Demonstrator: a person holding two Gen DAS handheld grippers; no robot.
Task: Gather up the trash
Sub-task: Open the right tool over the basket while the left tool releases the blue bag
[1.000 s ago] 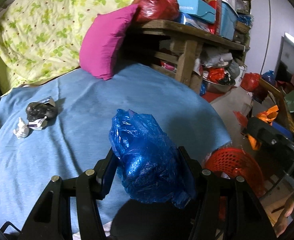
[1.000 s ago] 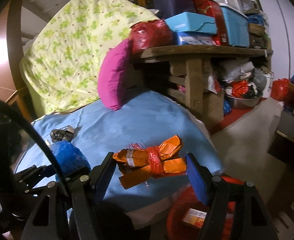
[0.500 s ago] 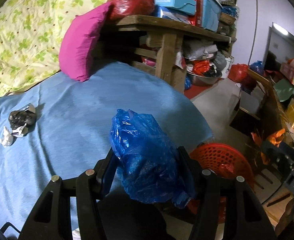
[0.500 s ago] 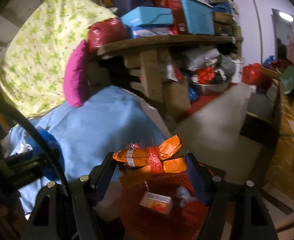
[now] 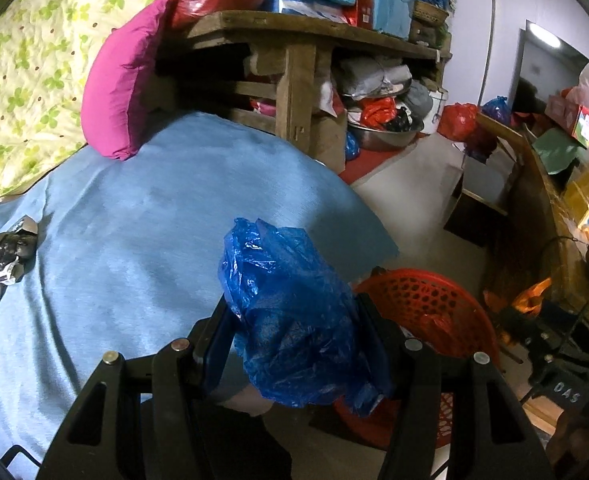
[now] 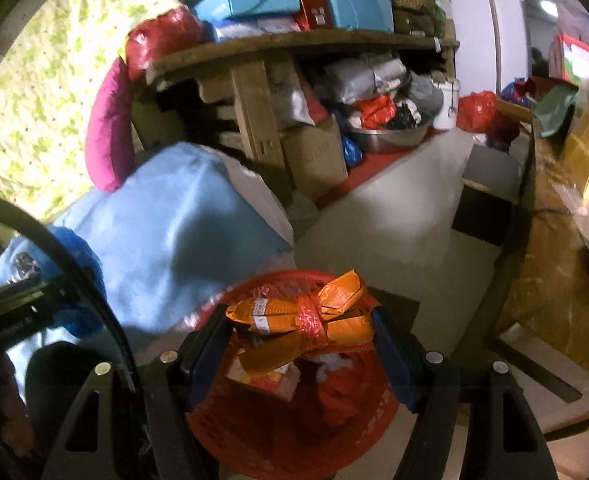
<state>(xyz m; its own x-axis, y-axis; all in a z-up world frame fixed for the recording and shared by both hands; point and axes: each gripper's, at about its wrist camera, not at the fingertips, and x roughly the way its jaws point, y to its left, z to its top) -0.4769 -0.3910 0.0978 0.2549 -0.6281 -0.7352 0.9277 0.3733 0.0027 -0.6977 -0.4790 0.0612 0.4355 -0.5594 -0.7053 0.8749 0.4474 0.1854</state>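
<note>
Left gripper (image 5: 294, 340) clamped on blue plastic bag (image 5: 290, 316) at the bed's (image 5: 134, 220) edge; right gripper (image 6: 302, 332) clamped on orange wrapper bundle (image 6: 306, 312) – directly over the red basket (image 6: 286, 432).

Cluttered home bedroom doubling as storage. Bed with blue sheet (image 5: 142, 216), green-flowered quilt (image 5: 26, 64), magenta pillow (image 5: 122, 80). Rough wooden shelf (image 5: 306, 36) stacked with boxes, bags beneath. Red plastic basket (image 5: 434, 300) on floor.
</note>
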